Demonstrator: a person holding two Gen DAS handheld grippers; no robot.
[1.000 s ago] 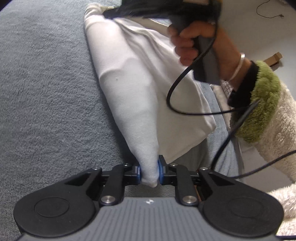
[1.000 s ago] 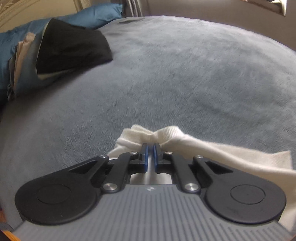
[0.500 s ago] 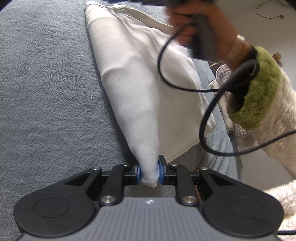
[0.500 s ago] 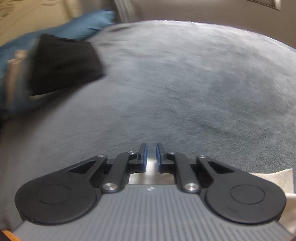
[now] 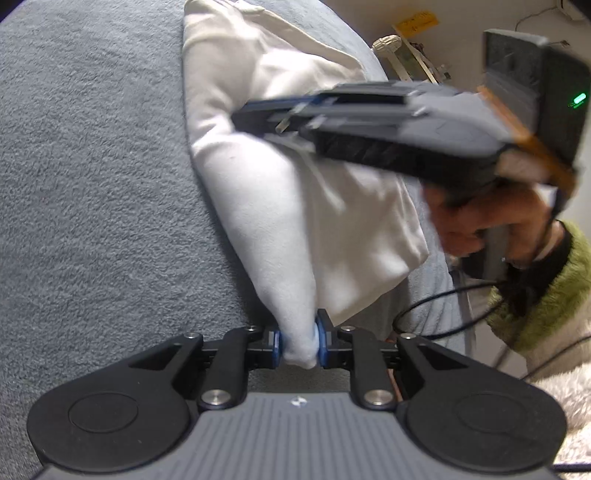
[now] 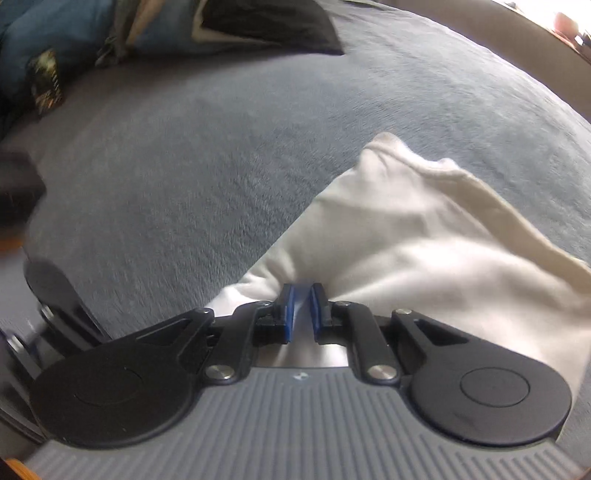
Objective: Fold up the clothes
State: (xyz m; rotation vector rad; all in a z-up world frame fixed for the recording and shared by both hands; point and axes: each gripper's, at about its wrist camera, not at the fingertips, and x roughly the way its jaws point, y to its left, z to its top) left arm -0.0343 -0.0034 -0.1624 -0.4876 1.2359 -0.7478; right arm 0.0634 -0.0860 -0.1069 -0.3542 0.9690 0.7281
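A white garment lies in a long, loosely bunched strip on the grey bed cover. My left gripper is shut on the garment's near end, which bulges between the blue pads. In the left wrist view my right gripper reaches across the middle of the garment, blurred, with its tips pointing left. In its own view the right gripper stands a narrow slit apart, tips down at the white garment. The cloth puckers on both sides of the tips, and the pads do not visibly press on it.
A black garment and blue cloth lie at the far end of the bed. A hand in a green fluffy sleeve holds the right gripper, trailing a black cable. The bed edge and floor clutter are on the right.
The right gripper let go of the garment's far end, opened slightly and swung back over the garment's middle, nearer the left gripper. The left gripper stayed put, still holding the near end.
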